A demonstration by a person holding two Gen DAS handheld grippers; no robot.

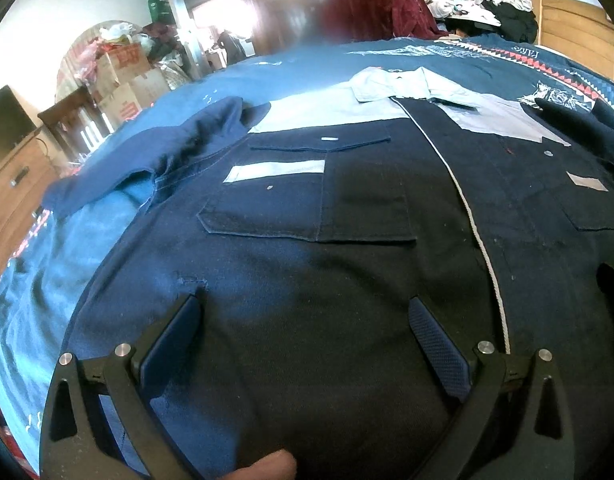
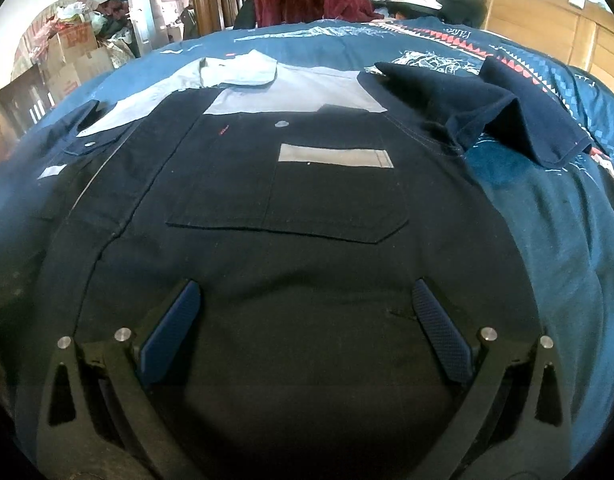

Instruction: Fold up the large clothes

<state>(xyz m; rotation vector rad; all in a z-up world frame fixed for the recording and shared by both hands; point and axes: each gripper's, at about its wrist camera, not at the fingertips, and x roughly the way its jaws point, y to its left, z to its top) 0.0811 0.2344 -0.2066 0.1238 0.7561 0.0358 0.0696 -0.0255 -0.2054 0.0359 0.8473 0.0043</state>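
Left gripper (image 1: 305, 312) hangs over the lower front of a navy work jacket (image 1: 347, 240), fingers spread wide with nothing between them. Jacket's laid flat on a blue bedspread (image 1: 59, 264) (grey collar (image 1: 391, 84) at the far end, flapped chest pocket (image 1: 307, 216) with a grey stripe). One sleeve (image 1: 155, 160) lies bunched out left.

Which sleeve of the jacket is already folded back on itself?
The right-hand sleeve: its cuff end is doubled back toward the shoulder. The left-hand sleeve lies bunched, stretching outward.
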